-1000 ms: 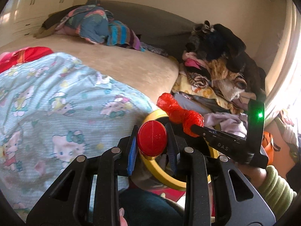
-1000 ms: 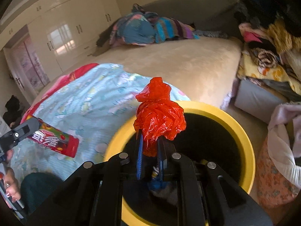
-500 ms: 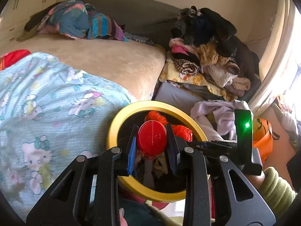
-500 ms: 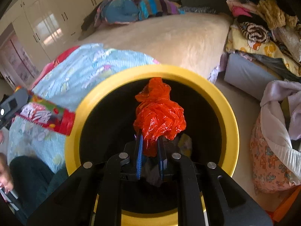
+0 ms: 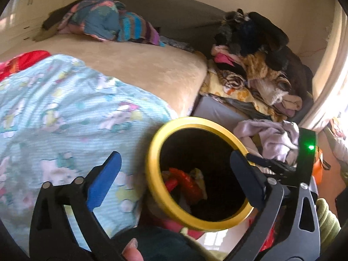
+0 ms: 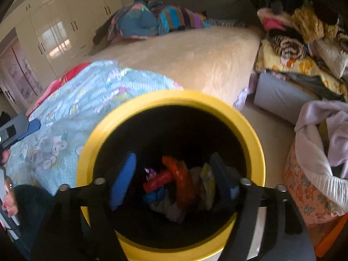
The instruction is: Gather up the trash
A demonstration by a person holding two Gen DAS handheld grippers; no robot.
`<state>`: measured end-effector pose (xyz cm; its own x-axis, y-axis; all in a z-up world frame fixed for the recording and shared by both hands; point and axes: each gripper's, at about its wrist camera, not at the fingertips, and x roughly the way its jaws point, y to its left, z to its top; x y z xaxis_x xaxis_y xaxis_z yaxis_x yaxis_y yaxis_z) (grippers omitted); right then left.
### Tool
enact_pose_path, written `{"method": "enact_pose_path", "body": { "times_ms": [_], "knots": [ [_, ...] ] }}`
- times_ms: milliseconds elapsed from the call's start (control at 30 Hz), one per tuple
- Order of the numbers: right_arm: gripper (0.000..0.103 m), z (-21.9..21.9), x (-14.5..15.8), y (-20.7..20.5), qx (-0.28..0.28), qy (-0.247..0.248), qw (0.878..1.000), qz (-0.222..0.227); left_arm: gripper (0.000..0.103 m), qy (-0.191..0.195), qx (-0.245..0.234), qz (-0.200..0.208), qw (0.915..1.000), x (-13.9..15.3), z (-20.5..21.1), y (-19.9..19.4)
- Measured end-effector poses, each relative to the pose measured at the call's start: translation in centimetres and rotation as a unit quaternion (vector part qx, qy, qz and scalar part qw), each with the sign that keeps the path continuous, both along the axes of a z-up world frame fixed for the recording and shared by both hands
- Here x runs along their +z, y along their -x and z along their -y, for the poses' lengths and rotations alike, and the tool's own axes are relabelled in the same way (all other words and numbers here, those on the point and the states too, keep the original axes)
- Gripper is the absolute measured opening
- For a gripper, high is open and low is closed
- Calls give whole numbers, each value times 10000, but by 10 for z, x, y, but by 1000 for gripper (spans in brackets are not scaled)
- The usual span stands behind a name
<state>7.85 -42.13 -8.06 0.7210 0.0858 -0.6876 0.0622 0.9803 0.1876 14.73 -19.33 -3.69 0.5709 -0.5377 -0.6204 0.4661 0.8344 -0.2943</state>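
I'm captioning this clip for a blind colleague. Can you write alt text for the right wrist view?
The right gripper, jaws opening and empty, hangs over a yellow-rimmed bin holding red plastic trash. Behind it lies a bed with a blue cartoon-print blanket.

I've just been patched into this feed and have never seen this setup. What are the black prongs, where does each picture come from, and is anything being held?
No robot here: a person holds a two-finger claw in each hand, with a fisheye camera on each looking along its fingers. One picture is from the left claw, the other from the right claw. Both point down at a yellow-rimmed bin beside a bed with a light blue cartoon blanket. Both claws' jaws are opening with nothing between them. Red wrapping and other trash lie in the bin.
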Motion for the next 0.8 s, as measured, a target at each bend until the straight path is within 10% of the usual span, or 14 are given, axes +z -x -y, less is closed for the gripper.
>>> {"method": "enact_pose_path", "body": {
  "times_ms": [200, 800],
  "knots": [
    [97, -26, 24, 9, 18, -54, 9985, 544, 92, -167, 615, 106, 9979, 10, -44, 11],
    [97, -163, 72, 83, 381, 563, 9661, 2489, 92, -632, 2024, 1082, 9712, 28, -149, 83]
  ]
}}
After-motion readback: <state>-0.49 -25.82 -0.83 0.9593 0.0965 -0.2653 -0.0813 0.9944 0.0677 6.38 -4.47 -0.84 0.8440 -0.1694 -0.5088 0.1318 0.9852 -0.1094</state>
